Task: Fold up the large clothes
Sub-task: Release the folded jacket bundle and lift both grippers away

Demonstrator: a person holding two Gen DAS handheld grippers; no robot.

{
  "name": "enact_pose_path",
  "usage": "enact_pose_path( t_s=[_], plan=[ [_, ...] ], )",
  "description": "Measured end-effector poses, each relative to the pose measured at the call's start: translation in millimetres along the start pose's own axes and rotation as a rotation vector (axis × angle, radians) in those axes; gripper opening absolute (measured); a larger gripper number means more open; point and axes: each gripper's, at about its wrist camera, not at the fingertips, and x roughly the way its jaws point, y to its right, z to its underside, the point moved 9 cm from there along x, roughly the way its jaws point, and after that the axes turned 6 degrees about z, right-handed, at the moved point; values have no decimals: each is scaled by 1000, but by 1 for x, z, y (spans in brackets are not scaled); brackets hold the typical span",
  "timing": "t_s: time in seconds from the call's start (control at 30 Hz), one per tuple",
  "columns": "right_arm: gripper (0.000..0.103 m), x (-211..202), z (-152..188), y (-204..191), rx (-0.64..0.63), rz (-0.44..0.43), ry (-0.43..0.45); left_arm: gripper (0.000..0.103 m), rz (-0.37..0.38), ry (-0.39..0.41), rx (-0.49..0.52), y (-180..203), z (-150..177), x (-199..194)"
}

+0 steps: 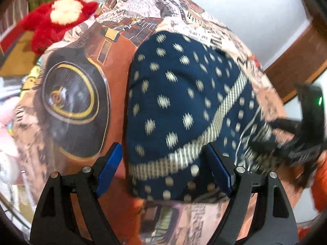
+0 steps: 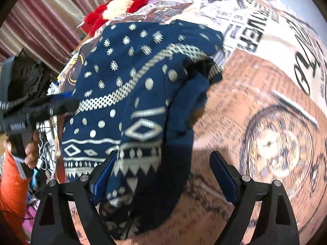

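Note:
A navy garment with cream dots and patterned bands (image 1: 184, 106) lies folded on a printed bedsheet (image 1: 81, 94). In the left wrist view my left gripper (image 1: 165, 163) is open, its blue pads standing either side of the garment's near edge. The right gripper (image 1: 286, 143) shows at the garment's right side. In the right wrist view the garment (image 2: 130, 94) is bunched and lifted at its near corner. My right gripper (image 2: 165, 173) is open, the cloth draped over the left finger (image 2: 104, 175). The left gripper (image 2: 51, 108) shows at the garment's left edge.
A red and cream plush toy (image 1: 59, 18) lies at the bed's far end; it also shows in the right wrist view (image 2: 116, 10). A wooden bed frame (image 1: 296, 61) runs along the right. Curtains (image 2: 40, 20) hang behind. Cables and clutter (image 2: 45, 138) sit left.

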Motion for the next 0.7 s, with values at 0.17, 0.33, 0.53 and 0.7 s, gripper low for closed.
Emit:
enact_pose_path(
  t_s=[0.17,0.33,0.53,0.7],
  plan=[
    [88,-25,14,5,26,27,38,82,-76,16,27,7,13,-18],
    [88,-74,12,0,12,64,183,82,-144,131,101,28,0,-68],
    [88,-153,5,-16,9,81,413,82,-187,361,196,84,-34,-143],
    [88,-232,7,-40,14,70,650,82,-202,535,275,138,-39,-202]
  ],
)
